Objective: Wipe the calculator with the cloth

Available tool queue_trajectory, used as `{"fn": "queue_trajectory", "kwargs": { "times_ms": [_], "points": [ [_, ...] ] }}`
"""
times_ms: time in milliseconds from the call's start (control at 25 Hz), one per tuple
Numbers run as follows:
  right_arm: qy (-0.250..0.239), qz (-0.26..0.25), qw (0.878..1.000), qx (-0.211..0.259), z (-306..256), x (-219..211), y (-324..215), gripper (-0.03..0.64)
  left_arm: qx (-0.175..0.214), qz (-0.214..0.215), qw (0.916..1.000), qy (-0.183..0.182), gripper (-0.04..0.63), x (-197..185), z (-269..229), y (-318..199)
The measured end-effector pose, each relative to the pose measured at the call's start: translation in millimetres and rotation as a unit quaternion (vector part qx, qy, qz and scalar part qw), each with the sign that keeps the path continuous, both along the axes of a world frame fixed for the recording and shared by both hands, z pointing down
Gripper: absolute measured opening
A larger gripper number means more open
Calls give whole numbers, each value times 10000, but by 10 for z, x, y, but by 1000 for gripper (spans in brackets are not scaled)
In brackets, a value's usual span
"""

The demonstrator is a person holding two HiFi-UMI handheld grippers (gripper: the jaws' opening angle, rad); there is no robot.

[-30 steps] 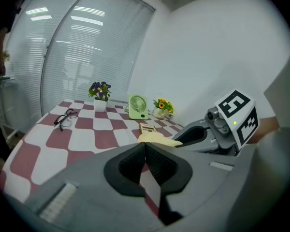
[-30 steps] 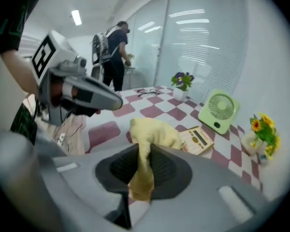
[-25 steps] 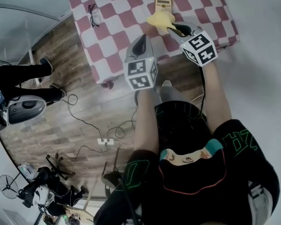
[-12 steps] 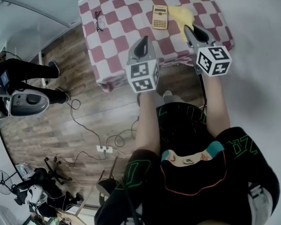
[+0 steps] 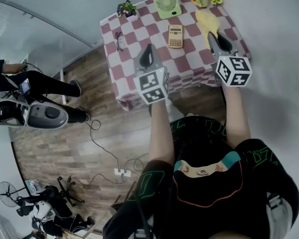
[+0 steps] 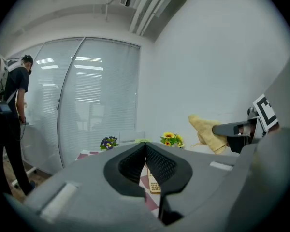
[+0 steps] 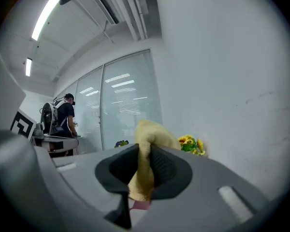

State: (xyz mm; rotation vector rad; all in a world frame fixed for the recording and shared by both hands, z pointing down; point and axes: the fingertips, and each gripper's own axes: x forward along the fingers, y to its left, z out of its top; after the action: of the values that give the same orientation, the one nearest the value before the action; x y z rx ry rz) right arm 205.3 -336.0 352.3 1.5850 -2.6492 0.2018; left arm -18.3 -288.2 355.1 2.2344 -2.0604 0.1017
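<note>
Calculator (image 5: pixel 175 36) flat on checked counter (image 5: pixel 134 39), between the grippers; right gripper (image 5: pixel 212 35) jaws clamped on yellow cloth (image 5: pixel 206 20), just right of calculator; left gripper (image 5: pixel 148 49) jaws together, empty.

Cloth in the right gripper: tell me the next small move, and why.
Probably lower the right gripper leftward until the yellow cloth meets the calculator: the jaws are shut on the cloth, but it hangs clear of the calculator, to its right.
</note>
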Motion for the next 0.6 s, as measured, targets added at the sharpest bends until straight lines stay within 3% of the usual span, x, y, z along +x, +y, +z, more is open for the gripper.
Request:
{"fn": "queue_trajectory", "kwargs": {
  "times_ms": [600],
  "points": [
    [197, -170, 9986, 453, -312, -43, -92, 64, 418, -88, 9990, -137, 9, -43, -309, -120]
  ]
}}
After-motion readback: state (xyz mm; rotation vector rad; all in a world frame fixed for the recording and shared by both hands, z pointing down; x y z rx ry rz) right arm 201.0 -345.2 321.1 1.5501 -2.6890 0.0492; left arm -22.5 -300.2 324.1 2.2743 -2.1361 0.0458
